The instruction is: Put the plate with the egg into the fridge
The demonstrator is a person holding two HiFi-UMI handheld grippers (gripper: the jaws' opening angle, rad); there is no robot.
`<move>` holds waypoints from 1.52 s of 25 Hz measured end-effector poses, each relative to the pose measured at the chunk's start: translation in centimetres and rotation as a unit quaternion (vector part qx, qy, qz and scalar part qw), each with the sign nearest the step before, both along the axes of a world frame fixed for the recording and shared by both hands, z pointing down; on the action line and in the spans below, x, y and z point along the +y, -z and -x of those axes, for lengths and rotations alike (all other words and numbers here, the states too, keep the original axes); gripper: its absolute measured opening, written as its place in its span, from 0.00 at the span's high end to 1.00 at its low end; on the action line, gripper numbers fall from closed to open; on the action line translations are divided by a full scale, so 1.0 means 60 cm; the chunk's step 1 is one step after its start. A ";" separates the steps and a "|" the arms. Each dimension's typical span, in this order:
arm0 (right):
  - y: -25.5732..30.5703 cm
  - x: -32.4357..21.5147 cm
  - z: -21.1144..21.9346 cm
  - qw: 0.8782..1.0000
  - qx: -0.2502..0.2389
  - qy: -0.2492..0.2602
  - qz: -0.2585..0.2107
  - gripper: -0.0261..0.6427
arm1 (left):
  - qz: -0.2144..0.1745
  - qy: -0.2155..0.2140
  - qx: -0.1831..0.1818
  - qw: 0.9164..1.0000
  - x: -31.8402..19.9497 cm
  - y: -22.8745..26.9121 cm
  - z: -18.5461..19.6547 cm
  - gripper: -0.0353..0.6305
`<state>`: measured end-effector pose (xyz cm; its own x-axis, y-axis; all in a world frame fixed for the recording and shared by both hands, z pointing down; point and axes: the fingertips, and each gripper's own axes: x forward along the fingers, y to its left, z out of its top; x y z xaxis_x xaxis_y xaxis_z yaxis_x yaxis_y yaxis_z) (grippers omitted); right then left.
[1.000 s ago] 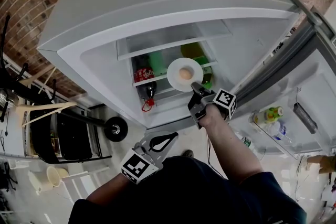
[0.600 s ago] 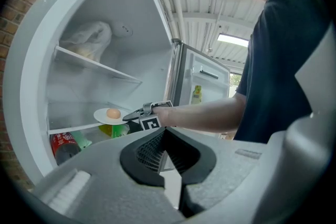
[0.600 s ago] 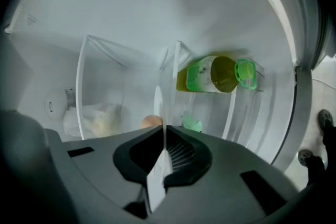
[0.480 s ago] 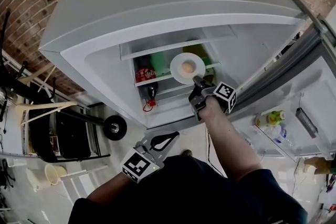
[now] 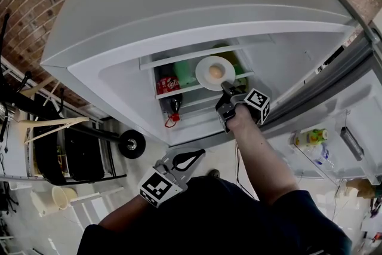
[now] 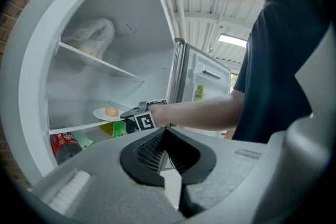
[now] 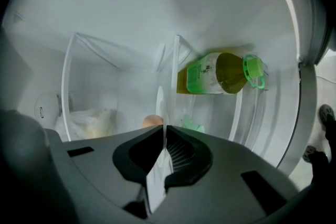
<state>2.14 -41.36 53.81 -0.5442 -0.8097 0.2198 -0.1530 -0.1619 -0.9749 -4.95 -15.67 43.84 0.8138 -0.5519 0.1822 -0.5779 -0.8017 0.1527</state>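
Right gripper (image 5: 226, 91) jaws clamp the plate (image 5: 203, 68) rim, egg (image 5: 216, 71) aboard, mid-frame at the fridge shelf (image 5: 179, 91); next, lower gently and release. Left gripper (image 5: 190, 158) jaws closed, empty.

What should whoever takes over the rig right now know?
Right gripper: shut on the rim of the plate, egg on it.
Left gripper: shut, empty, held low outside the fridge.
Done: door open, plate inside the fridge over the middle shelf.
To do: set the plate down, let go, pull out. Whether it already rests on the shelf is unclear.
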 end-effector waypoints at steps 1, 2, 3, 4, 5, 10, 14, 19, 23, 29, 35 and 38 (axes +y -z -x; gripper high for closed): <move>0.000 -0.001 0.001 1.000 0.000 0.000 0.001 0.92 | 0.001 0.000 0.001 1.000 -0.001 0.000 0.001 0.94; 0.000 -0.003 0.002 1.000 0.001 0.001 0.002 0.92 | 0.001 0.001 0.001 1.000 -0.002 0.000 0.002 0.94; 0.000 -0.004 0.003 1.000 0.002 0.001 0.003 0.92 | 0.001 0.001 0.001 1.000 -0.002 -0.001 0.003 0.94; 0.000 -0.006 0.004 1.000 0.003 0.001 0.004 0.92 | 0.001 0.000 0.001 1.000 -0.003 -0.001 0.004 0.94; 0.000 -0.008 0.005 1.000 0.004 0.000 0.005 0.92 | 0.001 0.000 0.001 1.000 -0.004 -0.001 0.005 0.94; 0.000 -0.016 0.010 1.000 0.015 -0.004 0.009 0.92 | 0.002 0.002 0.002 1.000 -0.006 -0.001 0.011 0.94; 0.001 -0.015 0.010 1.000 0.019 -0.005 0.006 0.92 | 0.001 0.005 0.003 1.000 -0.006 0.001 0.016 0.94; -0.002 -0.012 0.003 0.999 0.029 -0.014 0.005 0.84 | -0.002 0.010 0.003 1.000 -0.006 0.004 0.021 0.94; -0.005 -0.008 0.004 1.000 0.014 -0.014 0.000 0.73 | -0.002 0.010 0.006 1.000 -0.003 0.005 0.022 0.94; 0.001 0.012 0.001 1.000 0.002 -0.013 -0.014 0.69 | -0.005 0.007 0.005 1.000 0.001 0.006 0.017 0.94; 0.029 0.059 0.004 0.999 -0.007 0.003 -0.032 0.69 | -0.011 -0.005 0.007 1.000 0.010 0.011 0.004 0.94; 0.044 0.090 0.005 0.999 -0.015 0.014 -0.040 0.69 | -0.015 -0.012 0.007 1.000 0.016 0.015 -0.004 0.94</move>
